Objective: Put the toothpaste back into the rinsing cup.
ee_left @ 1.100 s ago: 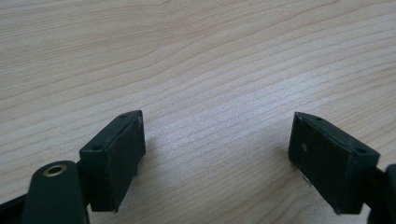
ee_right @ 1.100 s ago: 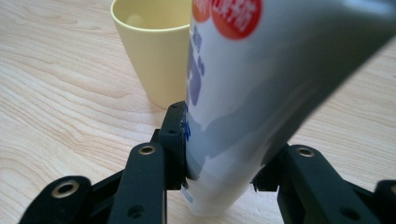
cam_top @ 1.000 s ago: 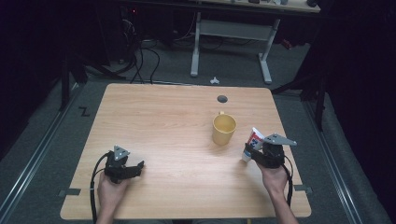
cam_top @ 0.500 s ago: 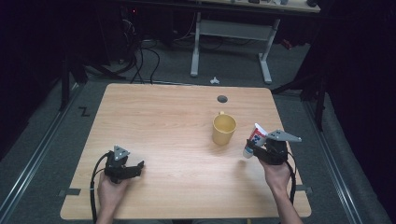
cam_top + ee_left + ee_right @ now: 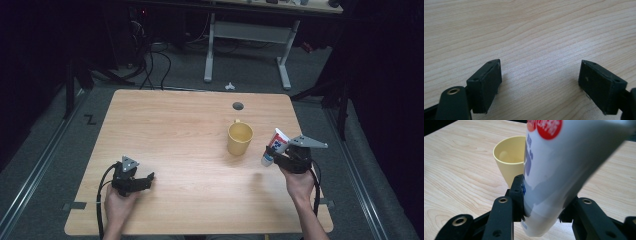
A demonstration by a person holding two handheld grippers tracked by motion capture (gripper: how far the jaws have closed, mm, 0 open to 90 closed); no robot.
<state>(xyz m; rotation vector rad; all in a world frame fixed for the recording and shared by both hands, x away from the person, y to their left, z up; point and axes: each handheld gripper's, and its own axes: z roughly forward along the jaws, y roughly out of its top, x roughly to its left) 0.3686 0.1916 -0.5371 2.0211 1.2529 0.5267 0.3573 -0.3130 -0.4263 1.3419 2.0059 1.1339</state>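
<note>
One tube sits clamped in the right gripper near the table's right edge, just beside the yellow cup — lift it clear of the rim before tipping it in. Left gripper rests wide open, holding nothing.

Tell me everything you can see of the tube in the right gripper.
The tube is white soft plastic with blue print and red-orange round marks near its wide flat end. It narrows toward a cap end, which in the high view points down toward the table, the flat end tilted up. The right gripper is shut on it, a jaw pressed on each side. It is held off the table, just right of the yellow cup; they look apart.
</note>
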